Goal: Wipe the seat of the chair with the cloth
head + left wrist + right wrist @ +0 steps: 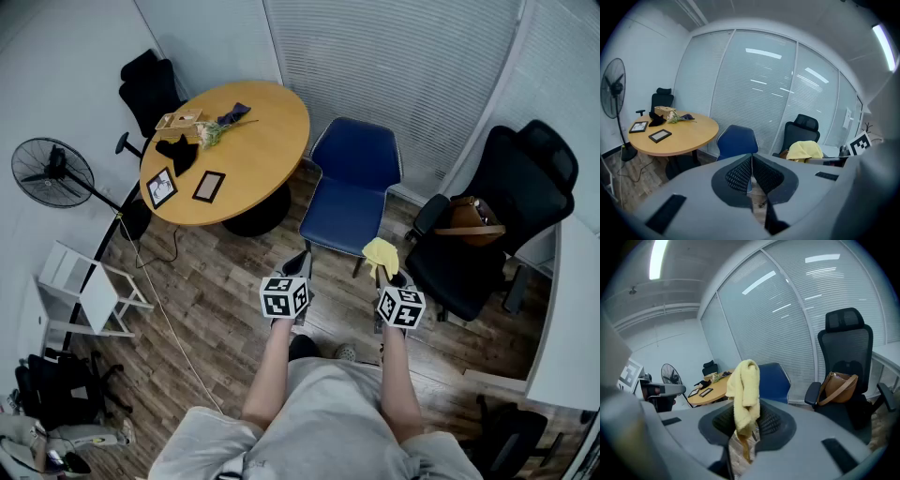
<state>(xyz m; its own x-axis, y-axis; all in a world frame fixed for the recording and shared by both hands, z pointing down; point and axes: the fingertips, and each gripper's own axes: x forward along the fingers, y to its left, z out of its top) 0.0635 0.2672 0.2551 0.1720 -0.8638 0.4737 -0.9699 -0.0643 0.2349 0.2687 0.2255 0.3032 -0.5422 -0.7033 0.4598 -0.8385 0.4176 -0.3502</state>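
A blue chair (349, 200) stands ahead of me beside the round table, its seat bare; it also shows as the blue chair (736, 143) and the blue chair (774, 380) in the gripper views. My right gripper (387, 274) is shut on a yellow cloth (380, 253), held just short of the seat's front right corner. The yellow cloth (744, 394) hangs bunched over the jaws. My left gripper (297, 265) is shut with nothing in it, near the seat's front left corner. The yellow cloth (805, 150) shows at the right in the left gripper view.
A round wooden table (253, 155) with picture frames and small items stands left of the chair. A black office chair (492, 220) holding a brown bag (469, 217) is at the right. A standing fan (52, 173) and a white rack (80, 291) are on the left.
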